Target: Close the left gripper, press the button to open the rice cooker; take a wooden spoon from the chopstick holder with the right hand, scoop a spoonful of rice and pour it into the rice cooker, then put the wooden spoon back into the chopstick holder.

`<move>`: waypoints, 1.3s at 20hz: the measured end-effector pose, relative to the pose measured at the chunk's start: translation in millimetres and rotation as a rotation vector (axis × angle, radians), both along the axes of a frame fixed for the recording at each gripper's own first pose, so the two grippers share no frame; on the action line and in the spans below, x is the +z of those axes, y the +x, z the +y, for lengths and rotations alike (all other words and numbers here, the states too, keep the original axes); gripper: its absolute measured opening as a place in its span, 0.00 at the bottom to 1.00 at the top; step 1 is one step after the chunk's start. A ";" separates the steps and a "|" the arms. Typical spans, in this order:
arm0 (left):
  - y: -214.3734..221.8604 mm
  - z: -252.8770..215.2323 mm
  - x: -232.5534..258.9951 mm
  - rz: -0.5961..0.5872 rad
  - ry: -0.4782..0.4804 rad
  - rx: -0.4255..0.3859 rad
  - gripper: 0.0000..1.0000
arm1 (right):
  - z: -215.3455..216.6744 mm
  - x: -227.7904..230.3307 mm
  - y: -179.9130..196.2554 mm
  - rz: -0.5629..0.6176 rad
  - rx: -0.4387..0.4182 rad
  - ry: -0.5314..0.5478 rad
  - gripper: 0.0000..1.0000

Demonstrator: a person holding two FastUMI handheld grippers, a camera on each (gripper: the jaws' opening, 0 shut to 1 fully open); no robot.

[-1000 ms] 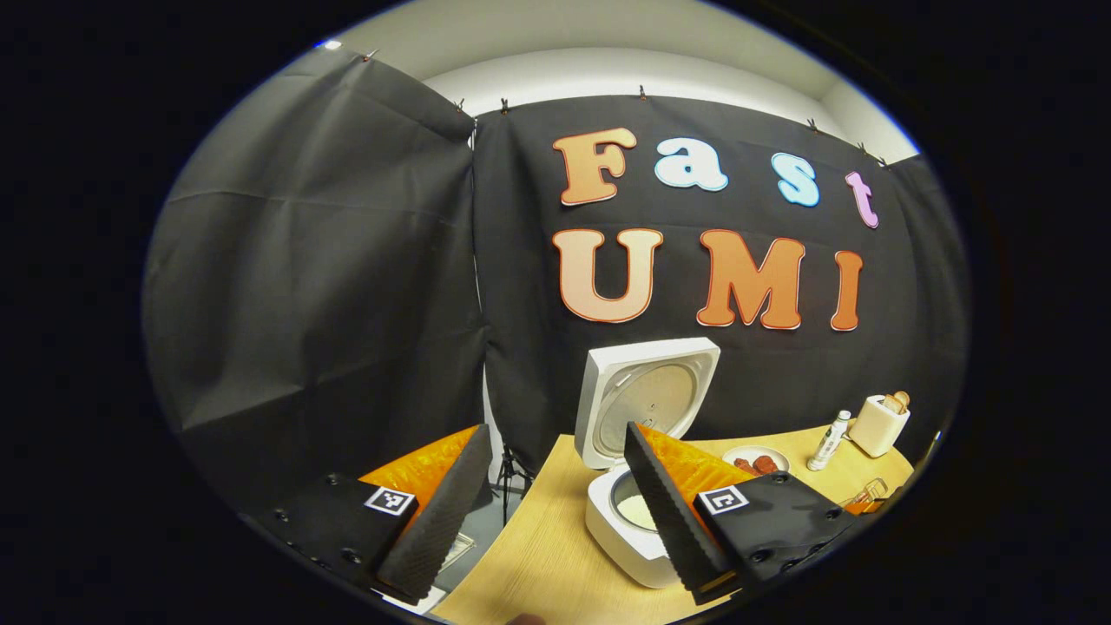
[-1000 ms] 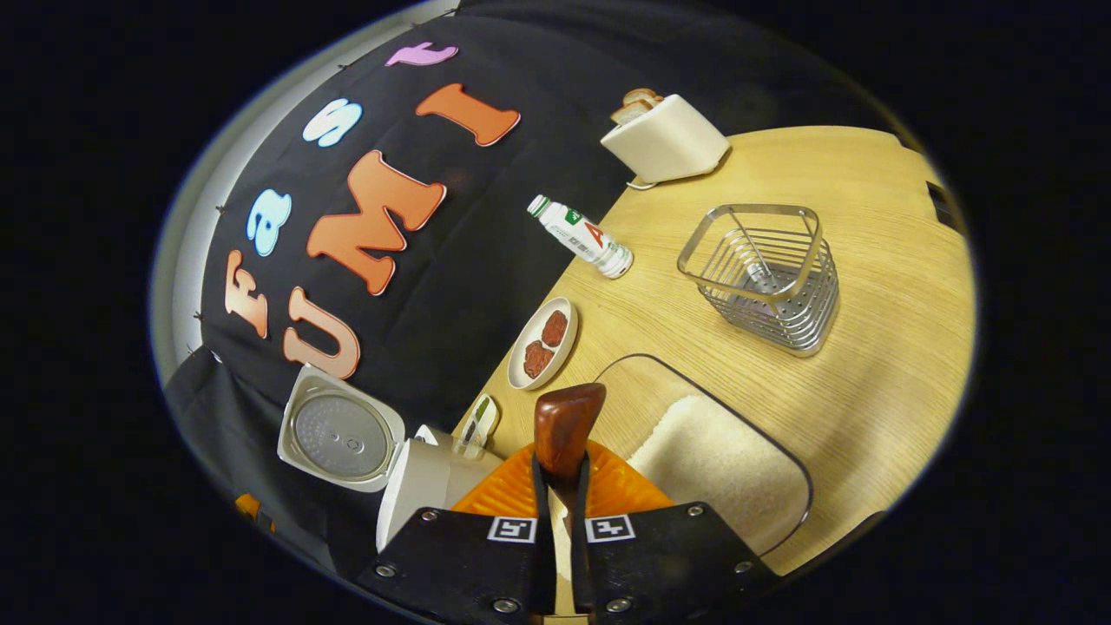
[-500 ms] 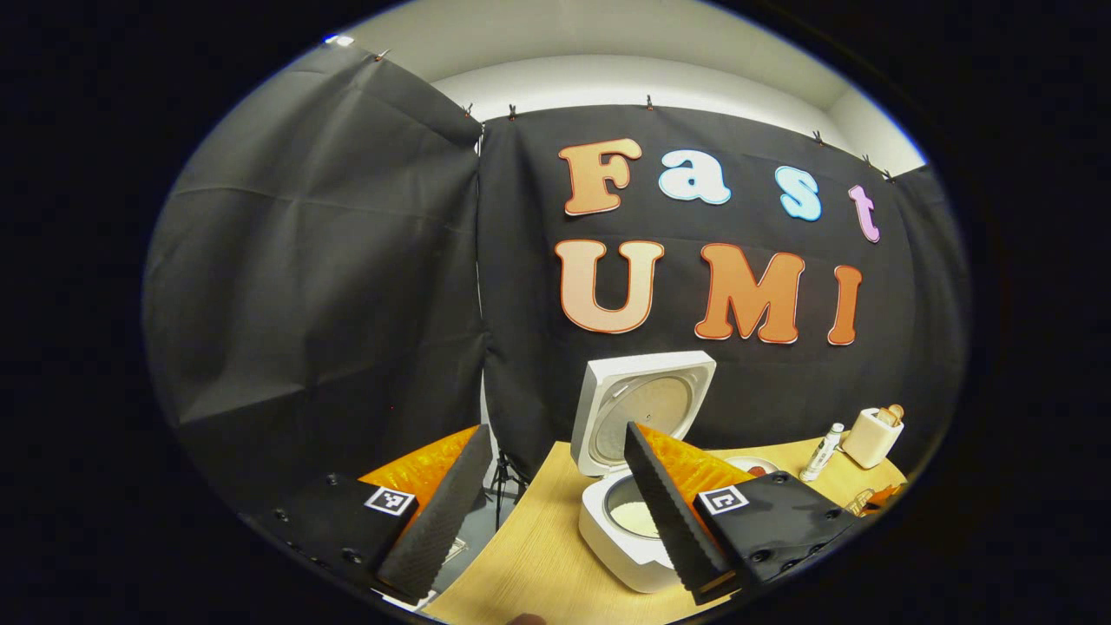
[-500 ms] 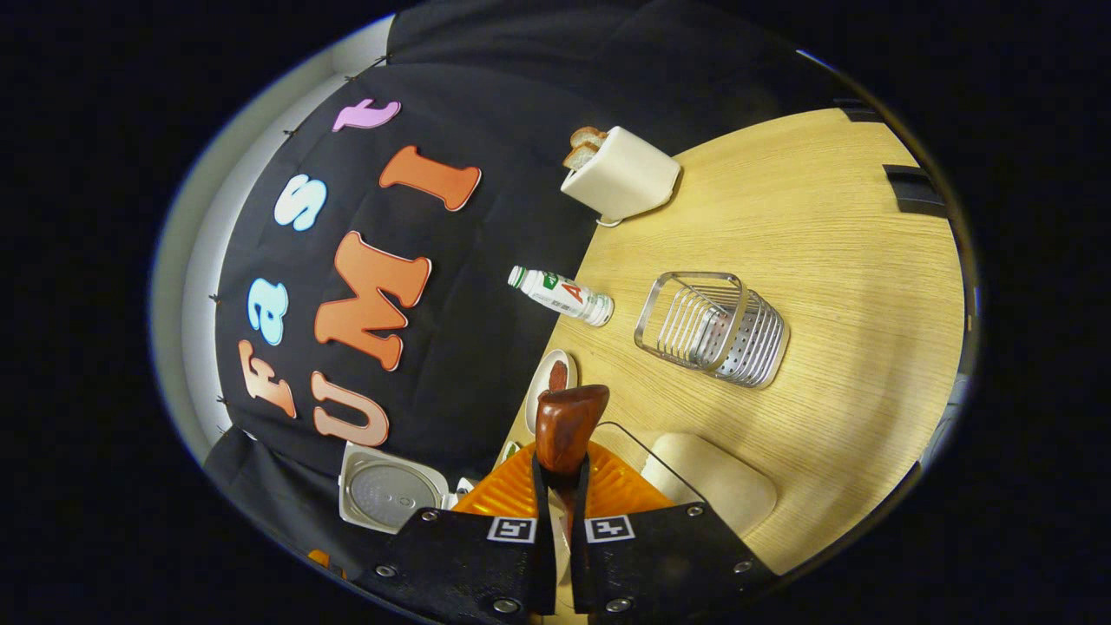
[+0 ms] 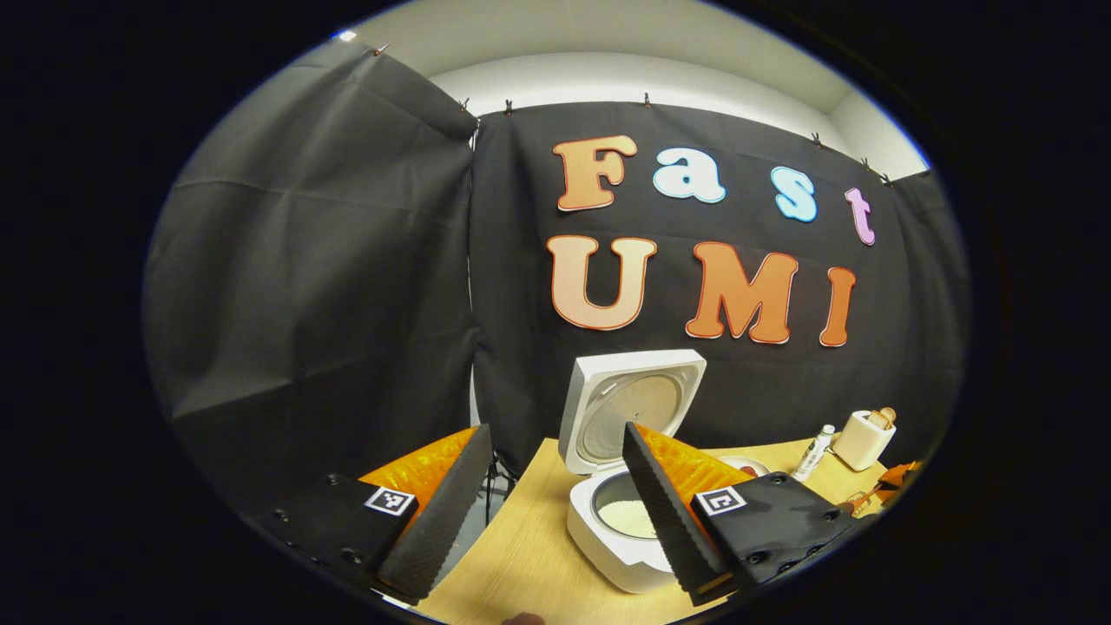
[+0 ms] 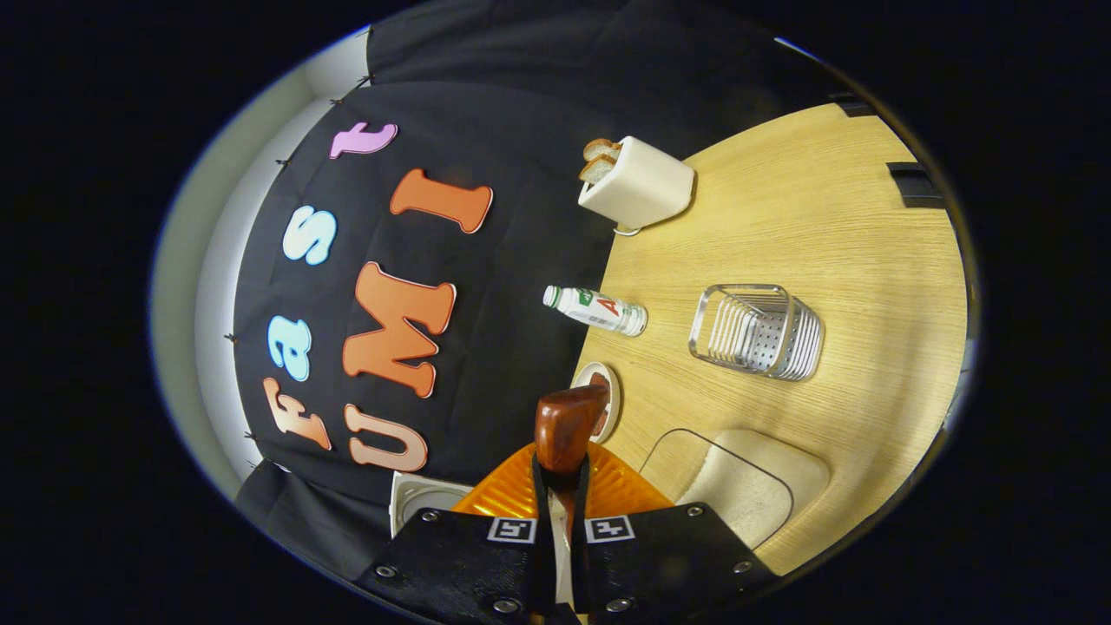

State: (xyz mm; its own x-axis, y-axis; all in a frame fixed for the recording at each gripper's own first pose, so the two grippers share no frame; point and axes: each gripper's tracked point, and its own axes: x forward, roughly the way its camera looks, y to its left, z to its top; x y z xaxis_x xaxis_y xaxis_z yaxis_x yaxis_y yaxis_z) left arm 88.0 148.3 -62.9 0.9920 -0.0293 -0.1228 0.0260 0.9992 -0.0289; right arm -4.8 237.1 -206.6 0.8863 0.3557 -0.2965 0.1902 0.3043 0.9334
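Note:
The white rice cooker [image 5: 608,555] stands on the table with its lid [image 5: 632,406] up and white rice [image 5: 627,518] in its pot. My left gripper [image 5: 555,427] is open and empty, and its right finger [image 5: 668,512] overlaps the cooker's front. In the right gripper view, my right gripper [image 6: 560,464] is shut on the wooden spoon [image 6: 566,424], whose brown end sticks out past the fingertips. The wire chopstick holder [image 6: 757,332] stands apart from it on the table. A clear container of rice [image 6: 738,486] lies just right of the fingers. A corner of the cooker's lid [image 6: 424,499] shows at the lower left.
A white toaster [image 6: 640,184] with bread stands by the booth wall, and a small bottle [image 6: 599,311] is beside it. A small plate [image 6: 599,408] with brown food sits behind the spoon. The wooden table [image 6: 825,208] runs out to the right. The toaster [image 5: 859,438] and bottle [image 5: 812,451] also show right of the cooker.
The right gripper's view has swung with the spoon still held: the rice container and the cooker slid toward the bottom edge, and the holder looks smaller. The left gripper barely drifted.

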 end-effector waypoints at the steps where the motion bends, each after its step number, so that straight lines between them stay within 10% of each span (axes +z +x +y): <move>1: 0.8 0.0 -1.7 0.007 -0.002 -0.002 1.00 | 5.3 7.7 3.1 -0.003 0.000 0.018 0.06; 26: 34.1 14.0 -24.0 0.073 0.000 -0.030 1.00 | 227.5 92.0 97.9 -0.046 0.240 0.178 0.06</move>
State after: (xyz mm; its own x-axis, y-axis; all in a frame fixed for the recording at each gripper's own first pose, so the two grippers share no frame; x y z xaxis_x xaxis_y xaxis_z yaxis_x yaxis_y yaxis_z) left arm 122.0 162.3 -86.8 0.9790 -0.0590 -0.1951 0.0538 0.9980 -0.0316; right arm 93.1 464.6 -114.6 0.7816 0.5995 -0.1723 0.0892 0.1660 0.9821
